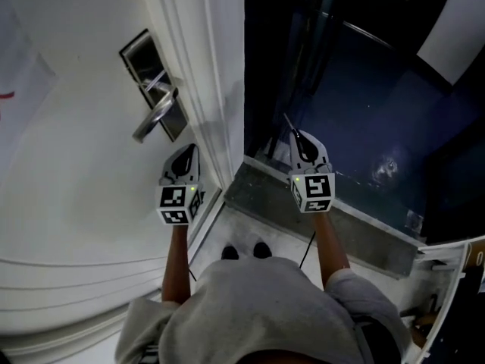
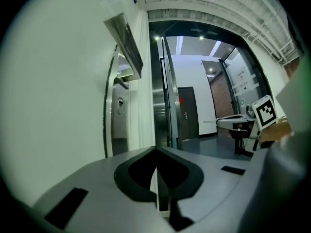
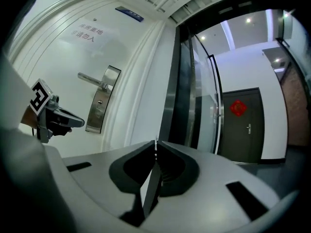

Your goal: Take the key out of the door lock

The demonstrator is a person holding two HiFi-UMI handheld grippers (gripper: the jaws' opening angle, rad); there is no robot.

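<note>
The white door's steel lock plate (image 1: 176,122) carries a lever handle (image 1: 154,114). In the left gripper view its keyhole (image 2: 120,101) shows no key. My right gripper (image 1: 301,137) is held off the door, in front of the dark glass, shut on a thin key (image 1: 289,123) that sticks out past its tips. In the right gripper view only a sliver of the key (image 3: 155,145) shows at the closed tips of the right gripper (image 3: 156,142). My left gripper (image 1: 186,149) hangs shut and empty just below the lock plate, near the door's edge, its jaws meeting at the left gripper's (image 2: 156,149) tip.
The white moulded door frame (image 1: 220,67) runs between the two grippers. To the right are a glass panel (image 1: 356,82) and a dark corridor. A metal threshold (image 1: 318,218) lies below, by the person's shoes (image 1: 244,252). A dark door (image 3: 245,125) with a red ornament stands beyond.
</note>
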